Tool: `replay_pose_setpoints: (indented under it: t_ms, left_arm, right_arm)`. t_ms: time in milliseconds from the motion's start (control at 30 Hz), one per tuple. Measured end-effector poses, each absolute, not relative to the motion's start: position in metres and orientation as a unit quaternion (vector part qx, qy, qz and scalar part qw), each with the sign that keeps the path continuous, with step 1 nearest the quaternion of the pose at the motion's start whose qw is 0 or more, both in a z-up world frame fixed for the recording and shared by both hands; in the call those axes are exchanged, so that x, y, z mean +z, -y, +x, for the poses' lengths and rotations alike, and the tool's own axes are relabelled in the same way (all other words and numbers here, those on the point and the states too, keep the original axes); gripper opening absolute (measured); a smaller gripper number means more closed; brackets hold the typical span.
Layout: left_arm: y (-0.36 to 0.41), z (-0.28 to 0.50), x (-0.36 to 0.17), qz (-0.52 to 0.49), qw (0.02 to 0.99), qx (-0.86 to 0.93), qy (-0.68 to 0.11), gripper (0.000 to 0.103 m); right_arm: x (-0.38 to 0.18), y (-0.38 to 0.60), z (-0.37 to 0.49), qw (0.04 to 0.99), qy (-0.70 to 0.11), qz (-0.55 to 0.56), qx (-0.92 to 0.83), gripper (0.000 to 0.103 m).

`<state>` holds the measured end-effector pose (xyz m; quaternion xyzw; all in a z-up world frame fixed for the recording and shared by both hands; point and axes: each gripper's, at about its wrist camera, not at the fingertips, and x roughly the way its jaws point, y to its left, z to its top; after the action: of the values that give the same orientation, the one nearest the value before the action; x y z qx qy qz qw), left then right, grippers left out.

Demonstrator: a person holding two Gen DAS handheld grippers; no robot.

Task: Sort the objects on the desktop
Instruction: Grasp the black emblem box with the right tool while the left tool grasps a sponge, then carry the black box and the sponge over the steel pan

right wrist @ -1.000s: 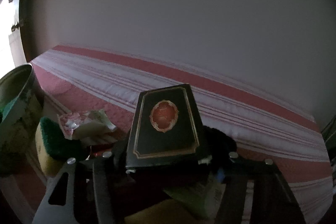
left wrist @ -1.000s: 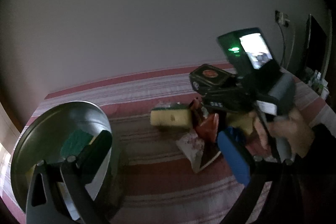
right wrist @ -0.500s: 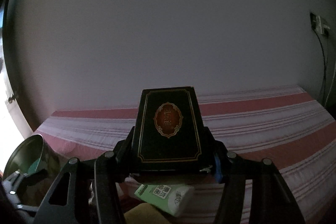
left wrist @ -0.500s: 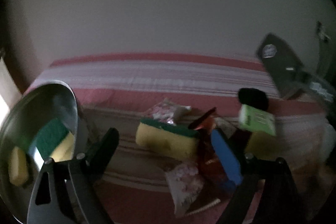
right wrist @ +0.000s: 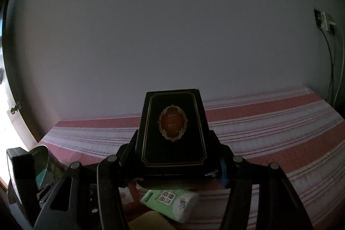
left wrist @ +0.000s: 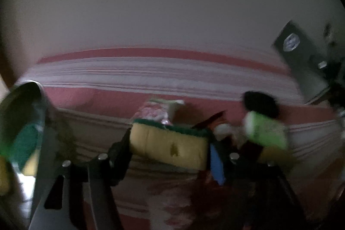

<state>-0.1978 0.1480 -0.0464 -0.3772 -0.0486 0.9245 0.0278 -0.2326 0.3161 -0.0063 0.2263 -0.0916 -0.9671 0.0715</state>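
My left gripper [left wrist: 170, 150] has its jaws against both ends of a yellow sponge with a green top [left wrist: 168, 143] on the striped red cloth [left wrist: 151, 70]. My right gripper [right wrist: 175, 148] is shut on a black box with a gold-framed red emblem [right wrist: 173, 128] and holds it above the cloth; the box also shows at the far right of the left wrist view [left wrist: 301, 59]. A green tissue pack [right wrist: 170, 201] lies under the box and shows in the left wrist view [left wrist: 265, 130].
A metal bowl [left wrist: 23, 113] with sponges inside stands at the left; its rim shows in the right wrist view [right wrist: 42, 156]. A pink wrapper [left wrist: 155, 111], a black round thing [left wrist: 259, 102] and red packets lie behind the sponge. A wall stands behind.
My left gripper moved forward and closed around the yellow sponge. My right gripper swung right and lifted the black box higher.
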Motion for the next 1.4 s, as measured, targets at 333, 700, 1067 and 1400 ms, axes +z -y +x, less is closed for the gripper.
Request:
replay_pose_setpoints:
  t_ms: [333, 700, 1067, 1400]
  left_arm:
    - [-0.138, -0.140, -0.011, -0.244, 0.078, 0.965, 0.050, 0.062]
    - [-0.118, -0.092, 0.013, -0.169, 0.112, 0.978, 0.059, 0.062]
    - [-0.091, -0.078, 0.008, -0.185, 0.063, 0.979, 0.053, 0.062]
    - [-0.070, -0.073, 0.008, -0.196, 0.048, 0.978, 0.056, 0.062]
  right_arm:
    - [-0.008, -0.323, -0.229, 0.065, 0.104, 0.214, -0.969, 0.061]
    - [-0.003, -0.315, -0.213, 0.061, 0.091, 0.170, -0.979, 0.061]
    - [-0.010, -0.283, -0.197, 0.028, 0.044, 0.147, -0.988, 0.061]
    - [-0.020, -0.245, -0.152, 0.034, -0.033, 0.131, -0.990, 0.061]
